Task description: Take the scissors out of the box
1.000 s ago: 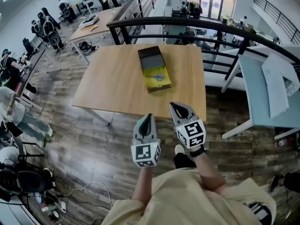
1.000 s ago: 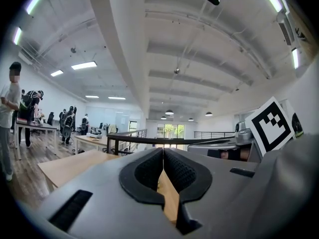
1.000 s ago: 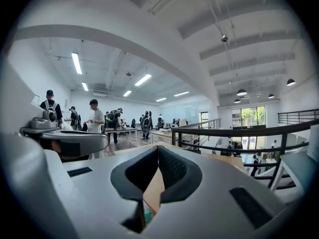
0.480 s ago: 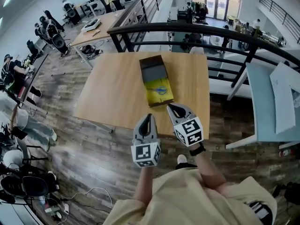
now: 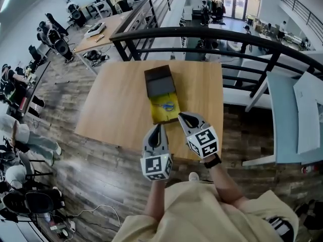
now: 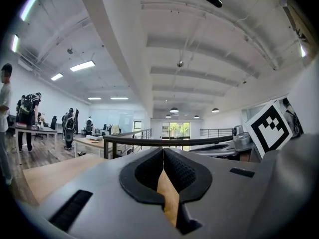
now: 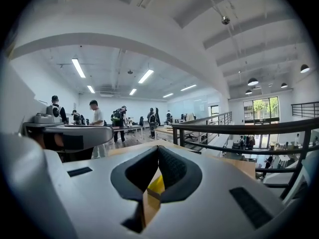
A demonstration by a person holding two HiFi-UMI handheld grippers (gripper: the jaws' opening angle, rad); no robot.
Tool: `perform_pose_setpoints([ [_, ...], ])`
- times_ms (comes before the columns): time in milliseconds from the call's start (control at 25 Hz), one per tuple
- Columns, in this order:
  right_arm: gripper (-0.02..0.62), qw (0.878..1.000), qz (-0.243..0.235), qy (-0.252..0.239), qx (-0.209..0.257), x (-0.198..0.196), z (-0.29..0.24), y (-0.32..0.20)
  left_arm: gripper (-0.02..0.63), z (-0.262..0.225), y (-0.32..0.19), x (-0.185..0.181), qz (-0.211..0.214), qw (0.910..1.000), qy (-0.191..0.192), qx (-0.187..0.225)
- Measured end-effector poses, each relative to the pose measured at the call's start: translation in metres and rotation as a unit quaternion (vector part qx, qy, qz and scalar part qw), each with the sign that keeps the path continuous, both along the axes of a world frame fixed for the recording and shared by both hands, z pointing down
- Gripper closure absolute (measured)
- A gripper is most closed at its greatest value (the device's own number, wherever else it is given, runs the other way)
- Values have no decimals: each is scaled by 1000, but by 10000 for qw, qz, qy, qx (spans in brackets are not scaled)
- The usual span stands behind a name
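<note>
Wooden tabletop (image 5: 116, 100) by railing holds open box (image 5: 162, 92). Scissors (image 5: 168, 106), likely small blue thing, lie in yellow part. Left gripper (image 5: 158, 127) and right gripper (image 5: 182, 115) clenched, empty, near box. Risk: closed jaws bump box, push it away.

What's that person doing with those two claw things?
A person holds a claw in each hand over the near edge of a wooden table. The left claw and the right claw are both shut and empty, and they point toward an open yellow box just ahead of them. Blue scissors lie inside the box, untouched. The box's dark lid lies open at the far end.
</note>
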State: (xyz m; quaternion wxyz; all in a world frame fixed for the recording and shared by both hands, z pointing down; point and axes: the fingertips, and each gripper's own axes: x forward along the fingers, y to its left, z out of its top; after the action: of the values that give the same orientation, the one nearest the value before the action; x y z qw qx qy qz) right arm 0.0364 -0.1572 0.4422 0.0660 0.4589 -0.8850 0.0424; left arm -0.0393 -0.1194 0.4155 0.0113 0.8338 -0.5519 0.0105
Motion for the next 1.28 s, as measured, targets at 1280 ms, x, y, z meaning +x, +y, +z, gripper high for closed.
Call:
perform_pose_setpoints([
  [1280,581,9868,-679,669,-1312,-26,100,-157,594,79,-178,-9,54,9967,40,-803],
])
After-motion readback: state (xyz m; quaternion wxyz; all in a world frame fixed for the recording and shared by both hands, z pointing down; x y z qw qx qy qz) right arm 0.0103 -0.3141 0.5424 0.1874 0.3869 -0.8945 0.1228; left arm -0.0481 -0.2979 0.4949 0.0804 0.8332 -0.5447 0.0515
